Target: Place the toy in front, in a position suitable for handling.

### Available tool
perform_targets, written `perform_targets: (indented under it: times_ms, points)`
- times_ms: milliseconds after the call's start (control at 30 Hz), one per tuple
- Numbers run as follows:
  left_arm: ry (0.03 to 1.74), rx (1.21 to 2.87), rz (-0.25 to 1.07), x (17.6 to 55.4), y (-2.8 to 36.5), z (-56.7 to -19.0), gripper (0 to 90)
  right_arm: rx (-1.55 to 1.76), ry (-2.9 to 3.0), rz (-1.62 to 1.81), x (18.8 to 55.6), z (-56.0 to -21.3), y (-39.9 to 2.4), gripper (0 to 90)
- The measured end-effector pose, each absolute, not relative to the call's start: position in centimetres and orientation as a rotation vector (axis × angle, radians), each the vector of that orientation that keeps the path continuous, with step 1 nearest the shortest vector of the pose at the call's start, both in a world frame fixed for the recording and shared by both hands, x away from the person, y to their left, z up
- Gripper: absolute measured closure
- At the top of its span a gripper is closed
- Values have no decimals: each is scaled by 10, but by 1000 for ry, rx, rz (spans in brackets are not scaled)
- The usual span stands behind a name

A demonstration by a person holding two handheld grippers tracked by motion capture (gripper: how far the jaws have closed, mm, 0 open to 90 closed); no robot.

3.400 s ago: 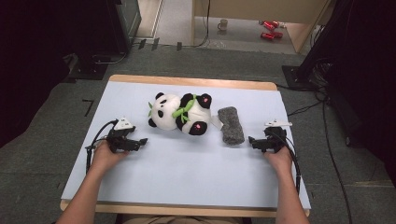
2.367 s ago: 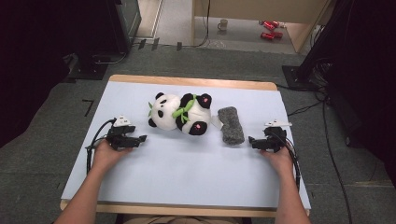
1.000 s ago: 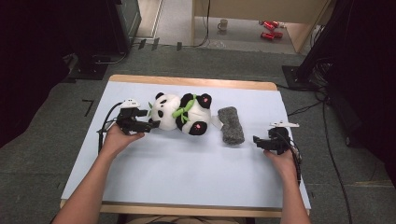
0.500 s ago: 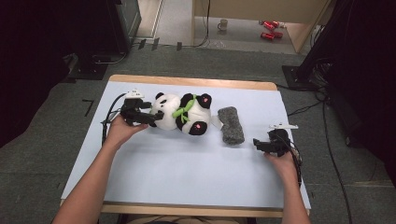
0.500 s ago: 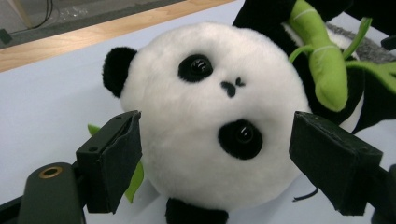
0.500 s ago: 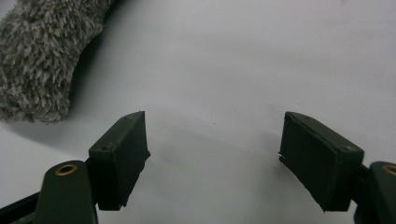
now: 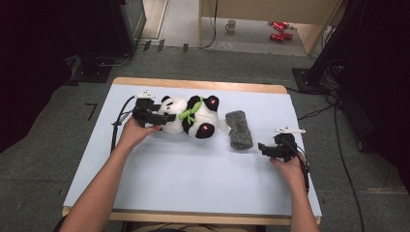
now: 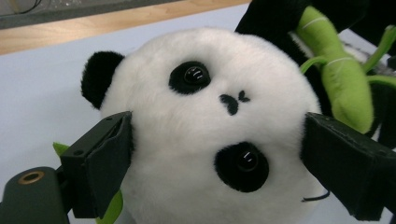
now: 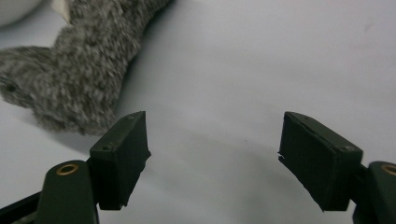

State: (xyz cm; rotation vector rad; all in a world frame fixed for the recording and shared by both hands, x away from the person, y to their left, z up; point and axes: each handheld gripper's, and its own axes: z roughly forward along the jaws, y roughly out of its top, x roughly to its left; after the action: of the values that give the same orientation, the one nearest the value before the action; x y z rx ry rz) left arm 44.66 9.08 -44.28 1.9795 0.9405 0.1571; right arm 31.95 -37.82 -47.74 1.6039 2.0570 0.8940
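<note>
Plush round panda head (image 8: 210, 135) between wide left tongs (image 8: 215, 163); right tongs (image 9: 212, 158) wide, empty.

I see the panda (image 8: 205, 140) as soft white and black plush with glossy plastic eyes. Beside the panda, the grey toy (image 7: 239, 129) looks coarse and woolly. My left claw (image 8: 210, 163) has matt black pads. The bench (image 7: 193, 179) cover looks smooth and matt, edged in wood.

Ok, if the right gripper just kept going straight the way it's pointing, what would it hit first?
Probably nothing at once: between the open jaws of the right gripper lies bare table cover. The grey fuzzy toy sits off to one side of that line, so it might only brush it, though depth is hard to judge.
</note>
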Motion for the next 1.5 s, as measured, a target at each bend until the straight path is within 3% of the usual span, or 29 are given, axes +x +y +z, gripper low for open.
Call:
perform_targets:
  times_ms: [233,300,333,600,1067,1500]
  points:
    - [923,1916,144,441,96,-455,157,1566,2055,948,324,-471,-367,235]
    - [909,1906,167,437,97,-457,258,1557,2061,991,325,-469,-363,246]
    - [902,1906,180,435,97,-457,258,1557,2061,991,325,-469,-363,246]
    - [882,1951,297,422,91,-451,507,1548,2000,1074,326,-457,-358,257]
    - [947,1951,233,401,93,-426,611,1496,2047,1090,340,-457,-333,302]
    - [938,1916,105,346,100,-411,647,1511,2047,1094,349,-457,-332,311]
